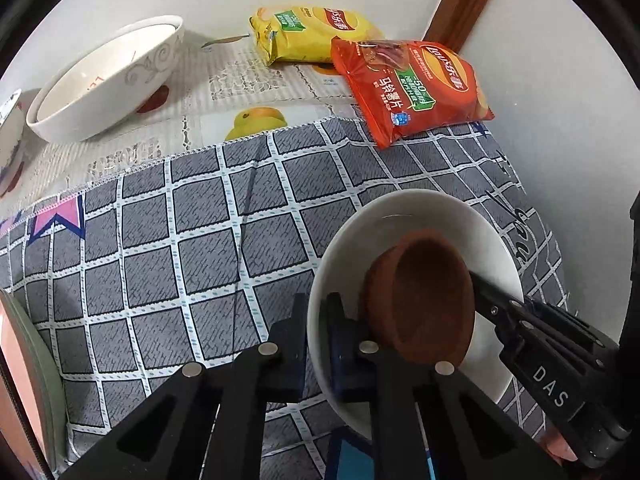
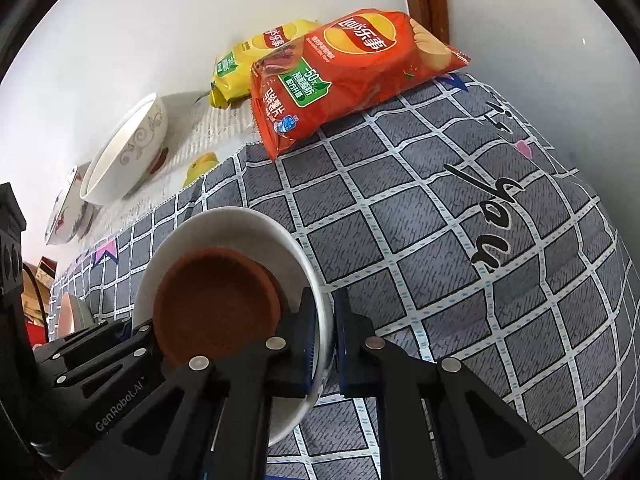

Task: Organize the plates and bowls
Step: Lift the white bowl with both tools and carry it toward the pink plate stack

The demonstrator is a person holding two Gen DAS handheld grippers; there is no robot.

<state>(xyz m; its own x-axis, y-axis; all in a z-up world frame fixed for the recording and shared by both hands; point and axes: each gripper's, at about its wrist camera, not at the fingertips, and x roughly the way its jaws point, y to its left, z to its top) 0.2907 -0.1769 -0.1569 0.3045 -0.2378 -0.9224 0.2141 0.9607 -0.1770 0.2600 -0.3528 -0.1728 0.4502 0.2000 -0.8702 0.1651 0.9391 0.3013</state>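
Note:
A white bowl (image 1: 400,220) holds a small brown clay bowl (image 1: 424,296) above the grey checked cloth. My left gripper (image 1: 316,344) is shut on the white bowl's left rim. My right gripper (image 2: 324,340) is shut on the same white bowl's (image 2: 224,228) right rim, with the brown bowl (image 2: 216,304) inside it. The right gripper's body shows at the right of the left wrist view (image 1: 552,344). A large white patterned bowl (image 1: 108,80) stands at the back left, also in the right wrist view (image 2: 128,152).
A red crisp bag (image 1: 412,88) and a yellow crisp bag (image 1: 304,32) lie at the back by the wall. Another patterned bowl (image 2: 66,212) stands left of the large one. A green-rimmed plate edge (image 1: 36,372) is at the far left.

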